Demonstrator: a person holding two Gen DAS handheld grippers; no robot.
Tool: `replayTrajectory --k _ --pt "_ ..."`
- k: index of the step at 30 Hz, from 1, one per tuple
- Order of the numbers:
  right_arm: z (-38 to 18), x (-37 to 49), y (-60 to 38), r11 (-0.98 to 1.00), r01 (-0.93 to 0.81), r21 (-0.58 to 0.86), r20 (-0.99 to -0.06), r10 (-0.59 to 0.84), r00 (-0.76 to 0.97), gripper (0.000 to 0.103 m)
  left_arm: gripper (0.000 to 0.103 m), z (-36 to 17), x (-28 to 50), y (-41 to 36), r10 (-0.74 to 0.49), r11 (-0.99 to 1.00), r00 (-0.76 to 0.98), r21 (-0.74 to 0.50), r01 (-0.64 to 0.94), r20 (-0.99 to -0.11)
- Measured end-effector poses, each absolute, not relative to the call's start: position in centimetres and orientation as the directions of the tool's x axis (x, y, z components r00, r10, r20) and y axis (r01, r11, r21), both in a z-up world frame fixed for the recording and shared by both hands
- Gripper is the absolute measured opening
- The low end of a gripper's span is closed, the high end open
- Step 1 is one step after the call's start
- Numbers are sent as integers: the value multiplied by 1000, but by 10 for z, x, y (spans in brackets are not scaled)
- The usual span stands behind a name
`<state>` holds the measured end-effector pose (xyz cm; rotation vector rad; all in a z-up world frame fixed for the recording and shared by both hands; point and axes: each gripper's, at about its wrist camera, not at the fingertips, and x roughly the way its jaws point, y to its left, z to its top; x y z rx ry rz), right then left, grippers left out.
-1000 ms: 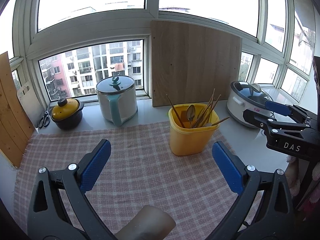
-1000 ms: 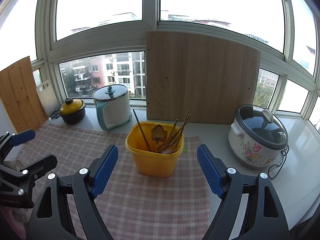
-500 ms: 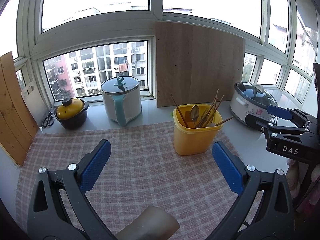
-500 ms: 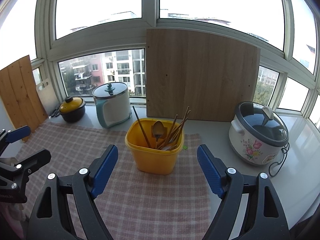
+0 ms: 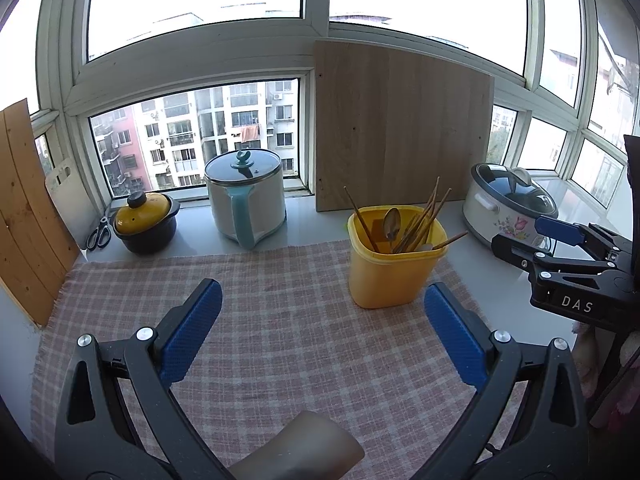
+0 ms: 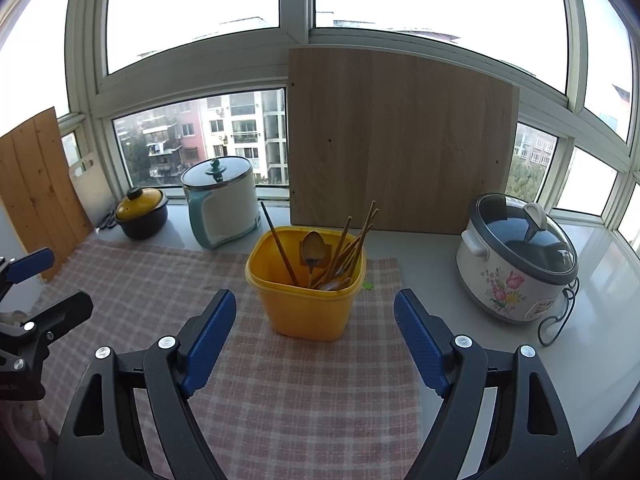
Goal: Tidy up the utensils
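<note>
A yellow plastic tub [image 5: 394,268] [image 6: 306,300] stands on a pink checked cloth [image 5: 288,320] [image 6: 280,392]. It holds several wooden chopsticks [image 5: 420,220] [image 6: 352,236] and a wooden spoon [image 5: 391,222] [image 6: 313,248], all upright or leaning. My left gripper [image 5: 320,336] is open and empty, above the cloth, left of and nearer than the tub. My right gripper [image 6: 316,340] is open and empty, just in front of the tub; it also shows at the right of the left wrist view [image 5: 560,248].
On the sill behind stand a yellow-lidded black pot [image 5: 146,222], a white and teal kettle pot [image 5: 246,204], a leaning wooden board [image 5: 400,128] and a floral rice cooker [image 6: 516,260] with its cord [image 6: 560,316]. Scissors [image 5: 100,234] and boards [image 5: 28,208] are at the far left.
Both grippers have drawn back and up a little from the tub, which now looks smaller and farther. Both stay open and empty.
</note>
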<state>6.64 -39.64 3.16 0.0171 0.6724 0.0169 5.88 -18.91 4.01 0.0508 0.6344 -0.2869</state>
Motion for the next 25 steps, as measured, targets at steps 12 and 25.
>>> replayTrajectory --k 12,25 --pt "25 71 -397 999 -16 29 -640 31 767 81 103 33 60 -190 -213 970 769 -34 241 -603" --pt "18 75 -397 999 -12 37 -655 33 755 81 103 31 63 -190 -206 972 771 -34 233 -603"
